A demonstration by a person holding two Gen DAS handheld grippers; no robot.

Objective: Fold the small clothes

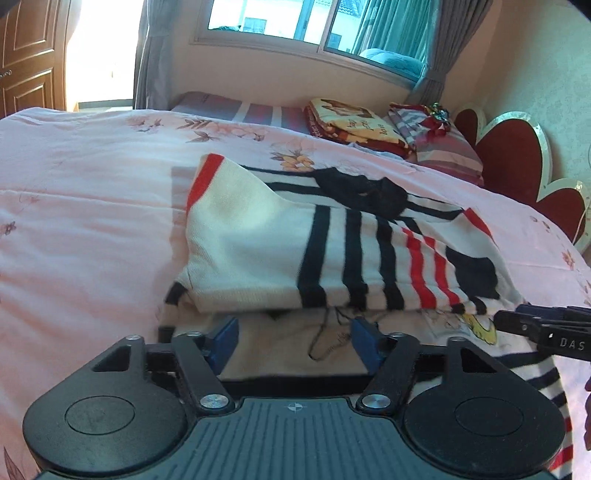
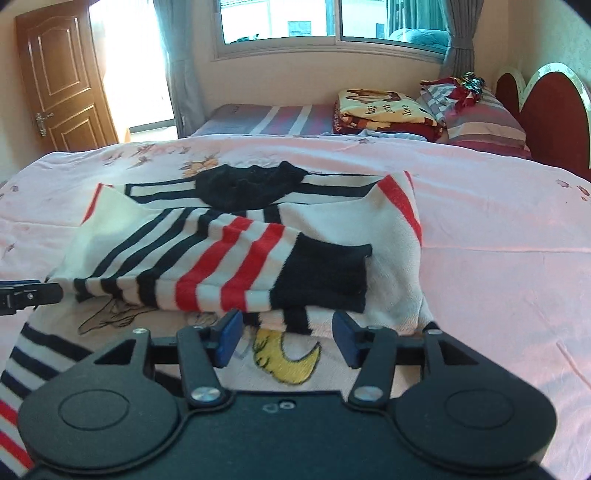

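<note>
Left gripper (image 1: 293, 341) jaws wide, nothing between the blue pads; right gripper (image 2: 286, 339) also apart and empty. Both hover just over the near part of the striped sweater (image 2: 229, 258), lying partly folded mid-bed on the pink quilt (image 2: 480, 229). Folded blankets (image 2: 380, 109) at the bed's far edge.

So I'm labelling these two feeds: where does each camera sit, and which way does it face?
Left wrist: rides the left gripper, angled down across the pink bed at the striped sweater; its own open gripper shows, with the right gripper at the right edge.
Right wrist: rides the right gripper, facing the same sweater.
Shared: sweater, bed, window, red headboard.
</note>
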